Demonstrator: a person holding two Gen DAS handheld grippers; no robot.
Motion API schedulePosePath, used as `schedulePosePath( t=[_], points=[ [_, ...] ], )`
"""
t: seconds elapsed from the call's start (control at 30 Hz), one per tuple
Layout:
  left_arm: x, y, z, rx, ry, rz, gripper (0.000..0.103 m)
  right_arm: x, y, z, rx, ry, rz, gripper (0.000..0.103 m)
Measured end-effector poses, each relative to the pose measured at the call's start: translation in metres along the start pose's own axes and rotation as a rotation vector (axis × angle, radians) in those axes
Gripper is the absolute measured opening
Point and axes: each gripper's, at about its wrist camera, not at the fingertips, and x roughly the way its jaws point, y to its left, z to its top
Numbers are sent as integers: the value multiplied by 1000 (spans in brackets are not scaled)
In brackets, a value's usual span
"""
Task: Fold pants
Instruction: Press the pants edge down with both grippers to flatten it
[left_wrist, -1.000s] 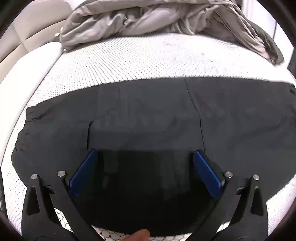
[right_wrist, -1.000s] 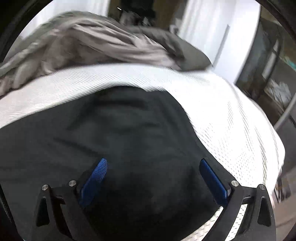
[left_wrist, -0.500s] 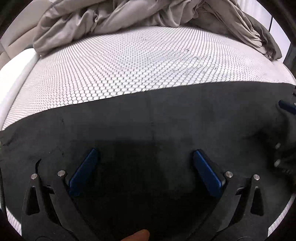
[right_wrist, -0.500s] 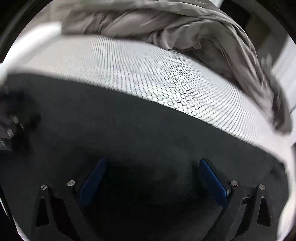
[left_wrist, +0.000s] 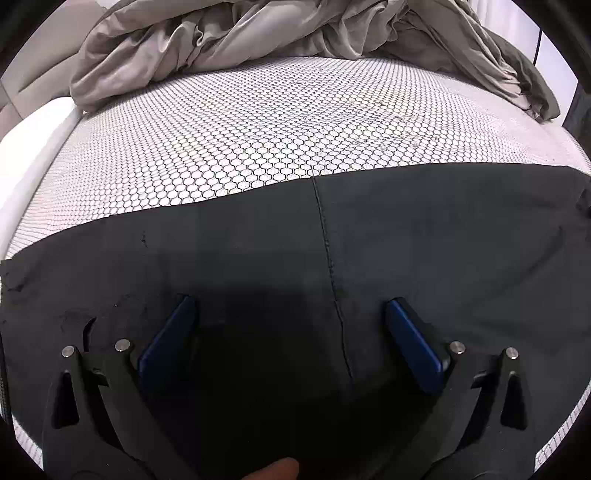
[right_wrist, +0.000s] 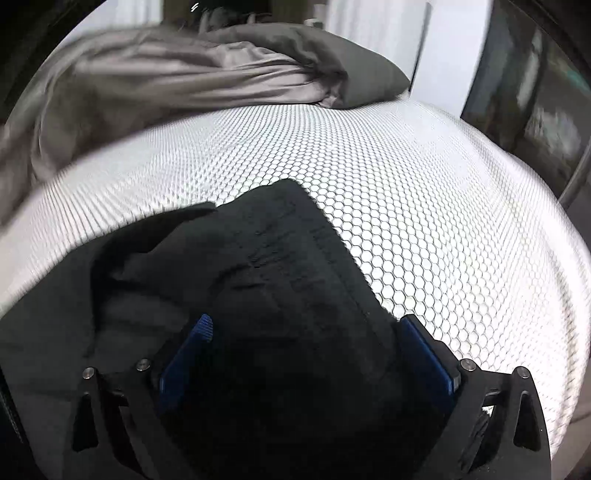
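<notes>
Black pants (left_wrist: 406, 236) lie spread flat across the white honeycomb-patterned mattress (left_wrist: 280, 136), a seam running down their middle. My left gripper (left_wrist: 290, 314) is open, its blue pads just above the fabric, nothing between them. In the right wrist view the elastic waistband end of the pants (right_wrist: 295, 251) lies rumpled, with a fold of cloth raised at the left. My right gripper (right_wrist: 304, 332) is open low over that end, with its right finger (right_wrist: 424, 350) near the cloth's edge.
A crumpled grey blanket (left_wrist: 280, 33) is heaped along the far side of the mattress, also in the right wrist view (right_wrist: 166, 77). A dark pillow (right_wrist: 354, 74) lies at the back right. The mattress (right_wrist: 461, 229) drops off at the right by dark furniture (right_wrist: 546, 88).
The left gripper shifted so the seam now lies between its fingers. The right gripper swung right, from the middle of the pants to the waistband end. Both stayed open.
</notes>
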Motion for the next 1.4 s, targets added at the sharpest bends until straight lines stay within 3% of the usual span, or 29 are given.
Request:
schedulePosePath(
  t=[0.1,0.23,0.33,0.47,0.53,0.57,0.63,0.77,0.83,0.9,1.0,1.03,1.13,1.2,1.27,1.33,1.4],
  points=[
    [-9,-3,6,-19,6,0,102,-36,5,4,10,-116,-49,100],
    [-26,-19,19,-41,-79,-70,102,-59,43,3,-39,-129,118,100],
    [-15,-32,27,-31,-68,-55,102,-55,114,-6,-217,-75,249,100],
    [18,-40,30,-16,12,-10,103,-57,194,-43,-502,-46,301,100],
    [22,-39,31,-18,10,-26,103,-51,213,-59,-637,-46,284,99],
    [22,-38,32,-16,10,-34,103,-48,211,-57,-644,-57,277,99],
    [24,-35,32,-6,5,-43,103,-30,190,-35,-552,-44,230,99],
    [26,-32,31,3,1,-62,103,18,89,17,-210,-6,-149,100],
    [28,-33,31,6,1,-56,103,30,59,25,-89,19,-168,100],
    [26,-35,33,5,-2,-41,103,27,38,25,4,21,-121,100],
    [18,-41,37,-17,-14,-45,102,-4,49,22,-46,-61,-150,100],
    [14,-47,40,-19,-26,-85,102,-20,56,17,-70,-93,-137,100],
    [11,-70,48,2,-30,-186,102,-53,91,12,-131,-115,63,100],
    [27,-79,50,-1,14,-174,102,-73,111,-3,-165,-77,247,100],
    [41,-78,49,-7,34,-152,103,-78,142,-18,-277,-34,381,100],
    [37,-70,49,-11,15,-156,103,-81,166,-40,-407,-11,370,100],
    [35,-45,46,-42,3,-57,103,-76,186,-59,-518,7,312,100]
  ],
)
